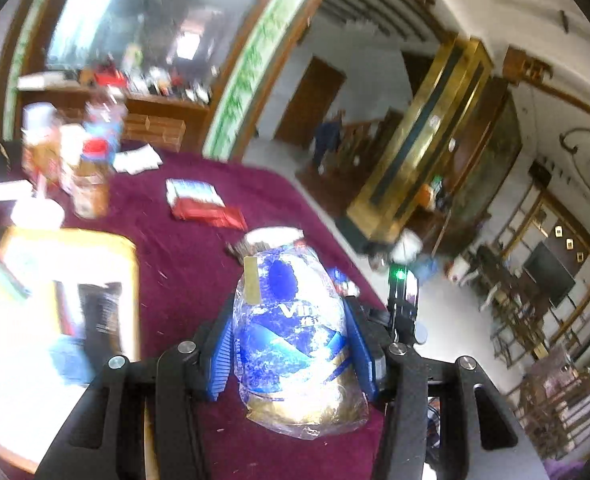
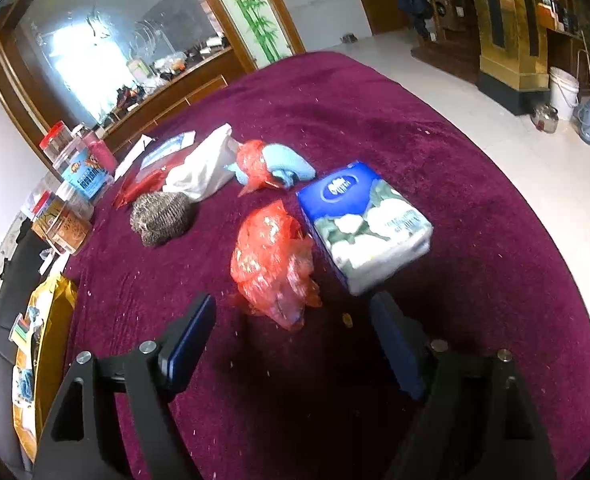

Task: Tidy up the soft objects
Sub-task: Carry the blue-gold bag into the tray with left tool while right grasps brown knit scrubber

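In the left wrist view my left gripper (image 1: 291, 320) is shut on a crinkly blue, white and gold plastic pack (image 1: 295, 344), held above the maroon tablecloth (image 1: 183, 264); its blue pads press both sides of the pack. In the right wrist view my right gripper (image 2: 291, 304) stands open just above the cloth with nothing gripped. A crumpled red plastic bag (image 2: 273, 264) lies right in front of its fingertips. A blue and white tissue pack (image 2: 363, 224) lies beside the right finger. Further off are a grey scouring ball (image 2: 161, 218), a white bag (image 2: 203, 168) and a light blue cloth (image 2: 291, 164) in red plastic.
A yellow-edged box (image 1: 55, 320) holding several items sits at the left of the table. Jars (image 2: 75, 184) and red-and-white packets (image 1: 203, 204) stand along the far left side. The table's round edge (image 2: 495, 184) drops to a white tiled floor on the right.
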`<state>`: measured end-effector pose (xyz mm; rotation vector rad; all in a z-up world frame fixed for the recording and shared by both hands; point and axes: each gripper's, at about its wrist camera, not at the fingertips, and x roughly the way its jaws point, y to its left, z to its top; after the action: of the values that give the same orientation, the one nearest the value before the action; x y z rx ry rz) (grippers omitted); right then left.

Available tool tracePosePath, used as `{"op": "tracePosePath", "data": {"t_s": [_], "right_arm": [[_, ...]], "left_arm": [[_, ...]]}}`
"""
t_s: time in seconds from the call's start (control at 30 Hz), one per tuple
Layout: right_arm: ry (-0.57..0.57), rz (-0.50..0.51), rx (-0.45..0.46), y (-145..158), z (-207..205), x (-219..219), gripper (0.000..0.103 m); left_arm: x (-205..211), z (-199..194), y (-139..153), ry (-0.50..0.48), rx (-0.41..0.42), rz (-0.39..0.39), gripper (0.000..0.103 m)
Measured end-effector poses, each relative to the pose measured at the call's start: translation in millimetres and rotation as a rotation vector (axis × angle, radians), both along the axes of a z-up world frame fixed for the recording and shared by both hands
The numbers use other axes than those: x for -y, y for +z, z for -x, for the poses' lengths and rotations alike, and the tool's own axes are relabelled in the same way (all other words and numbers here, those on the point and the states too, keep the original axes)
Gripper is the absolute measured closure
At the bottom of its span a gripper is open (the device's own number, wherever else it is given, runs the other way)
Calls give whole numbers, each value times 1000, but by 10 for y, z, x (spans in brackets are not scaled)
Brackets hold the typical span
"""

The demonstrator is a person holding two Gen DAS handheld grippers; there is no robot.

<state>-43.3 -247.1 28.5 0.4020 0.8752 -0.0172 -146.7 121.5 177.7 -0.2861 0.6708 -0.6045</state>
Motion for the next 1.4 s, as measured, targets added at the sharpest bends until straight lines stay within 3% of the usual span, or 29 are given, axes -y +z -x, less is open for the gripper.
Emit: {"op": "tracePosePath", "data": {"t_s": [0.03, 0.17, 0.33, 0.43, 0.53, 0.63, 0.87, 0.9, 0.93, 0.97, 1.17, 1.4], "right_arm": [[-9, -2, -17, 33, 36, 18, 24], [-17, 10, 62, 431, 278, 135, 24], [2, 190, 54, 767, 165, 88, 24], [34, 190, 29, 792, -36, -14, 24], [112, 29, -8, 721, -361, -261, 24], [157, -61, -53, 547, -677, -566, 24], [109, -94, -124, 219, -1352, -1064, 26], [100, -84, -137, 177, -1402, -1104, 29], [85, -64, -158, 123, -1458, -1140, 42], [69, -45, -174, 81, -1490, -1161, 44], [89, -12, -117, 238, -1235, -1222, 47], [346, -4, -35, 724, -677, -1924, 46]], "left_arm": [[-94, 67, 66, 13, 19, 10, 50], [-572, 387, 270, 113, 108, -30, 50], [-1145, 512, 157, 236, 97, -34, 50], [-1317, 483, 21, 278, 81, -21, 50], [-1414, 440, -79, 296, 67, -28, 50], [-1498, 405, -132, 319, 68, -32, 50], [-1664, 357, -320, 352, 17, -58, 50], [-1705, 339, -350, 361, 9, -63, 50], [-1751, 331, -380, 371, 2, -65, 50], [-1784, 328, -399, 378, -2, -65, 50], [-2020, 251, -666, 427, -71, -77, 50], [-2171, -29, -1111, 469, -237, -162, 49]]}}
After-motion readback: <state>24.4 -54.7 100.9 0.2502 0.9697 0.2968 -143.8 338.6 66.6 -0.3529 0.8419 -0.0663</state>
